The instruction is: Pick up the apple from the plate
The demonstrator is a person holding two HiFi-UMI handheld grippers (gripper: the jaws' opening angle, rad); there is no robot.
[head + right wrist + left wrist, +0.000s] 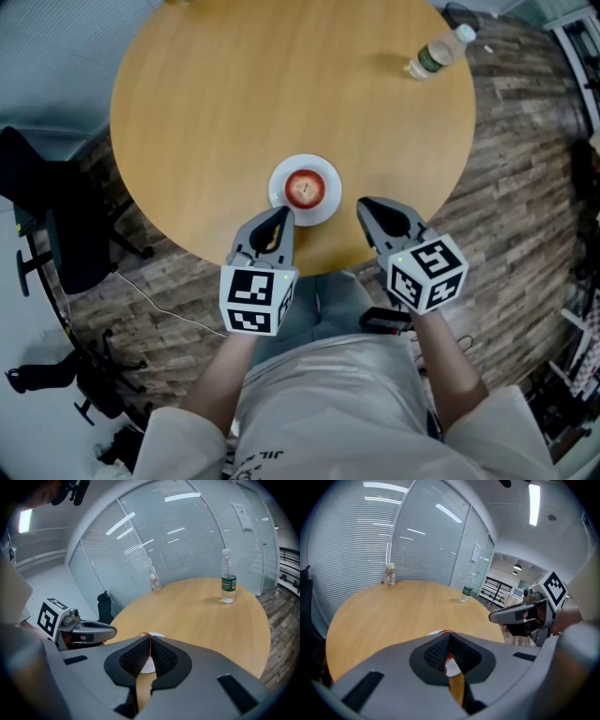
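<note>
A red apple (304, 188) sits on a small white plate (278, 176) near the front edge of the round wooden table (234, 84). My left gripper (280, 216) hovers just in front of the plate's left side, jaws shut and empty. My right gripper (365, 204) is a little to the right of the plate, also shut with nothing in it. In the left gripper view the closed jaws (450, 635) hide most of the plate (452, 668). The right gripper view shows its closed jaws (150, 638) in front of the plate (148, 667), with only a red sliver of apple showing.
A clear water bottle (439, 52) stands at the table's far right edge. A second small bottle (154, 582) stands at the far rim. A black office chair (56, 225) is left of the table. Glass walls with blinds surround the room.
</note>
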